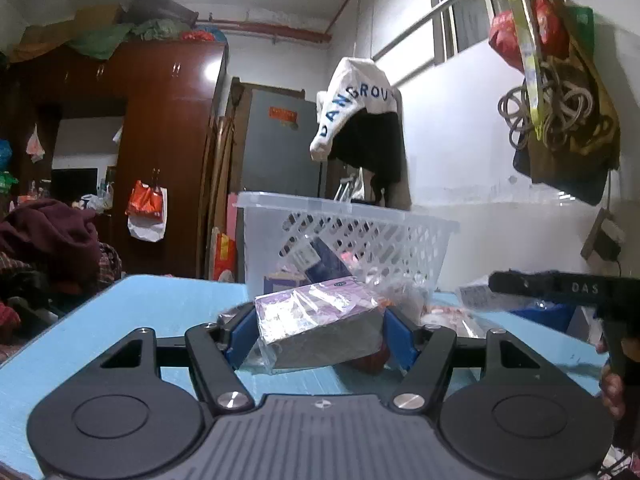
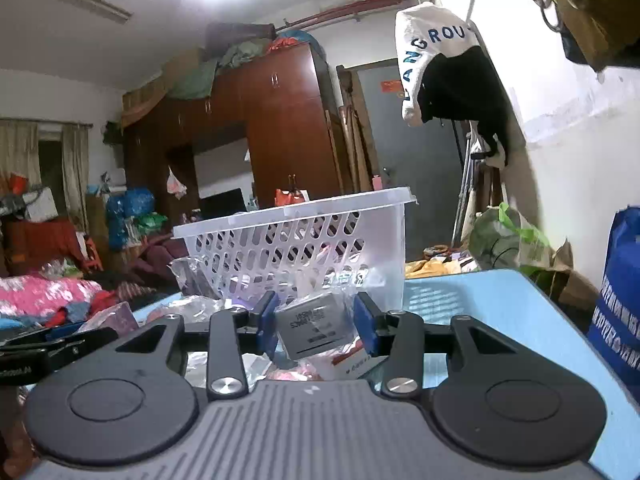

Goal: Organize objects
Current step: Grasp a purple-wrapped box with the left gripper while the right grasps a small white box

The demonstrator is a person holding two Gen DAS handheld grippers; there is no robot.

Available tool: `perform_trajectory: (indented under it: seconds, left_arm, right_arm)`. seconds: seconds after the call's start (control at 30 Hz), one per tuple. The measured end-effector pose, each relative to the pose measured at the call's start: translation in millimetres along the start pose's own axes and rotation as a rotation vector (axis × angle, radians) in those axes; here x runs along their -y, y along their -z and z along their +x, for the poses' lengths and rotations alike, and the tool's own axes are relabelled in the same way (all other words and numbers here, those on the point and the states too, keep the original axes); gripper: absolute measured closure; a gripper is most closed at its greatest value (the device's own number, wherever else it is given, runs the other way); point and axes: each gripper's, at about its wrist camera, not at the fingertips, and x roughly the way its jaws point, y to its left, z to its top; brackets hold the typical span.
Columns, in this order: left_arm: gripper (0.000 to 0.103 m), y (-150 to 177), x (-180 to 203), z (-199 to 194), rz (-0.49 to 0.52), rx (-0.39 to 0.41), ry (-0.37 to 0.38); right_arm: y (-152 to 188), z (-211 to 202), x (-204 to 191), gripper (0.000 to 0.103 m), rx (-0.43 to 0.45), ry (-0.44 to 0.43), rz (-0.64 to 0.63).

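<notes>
- Basket (image 1: 348, 236) stands beyond both tongs on the blue surface (image 1: 120, 320).
- Left tongs (image 1: 318, 330) clench a purple wrapped box (image 1: 320, 320).
- Right tongs (image 2: 316, 326) clench a grey wrapped box (image 2: 316, 326), seen only from the right wrist.

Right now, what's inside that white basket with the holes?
Through the white basket holes a dark blue packet leans inside, with something pink beside it. The solid lower wall covers the bottom, so whatever else lies there can't be seen.
</notes>
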Motion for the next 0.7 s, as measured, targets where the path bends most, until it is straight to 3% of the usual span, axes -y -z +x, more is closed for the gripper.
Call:
perform_trajectory:
  seconds: [0.7]
  left_arm:
    - [0.033, -10.9, -6.1, -9.7, -0.022, 0.070, 0.005]
  right_arm:
    - [-3.7, -10.8, -7.7, 0.062, 0.053, -0.030, -0.011]
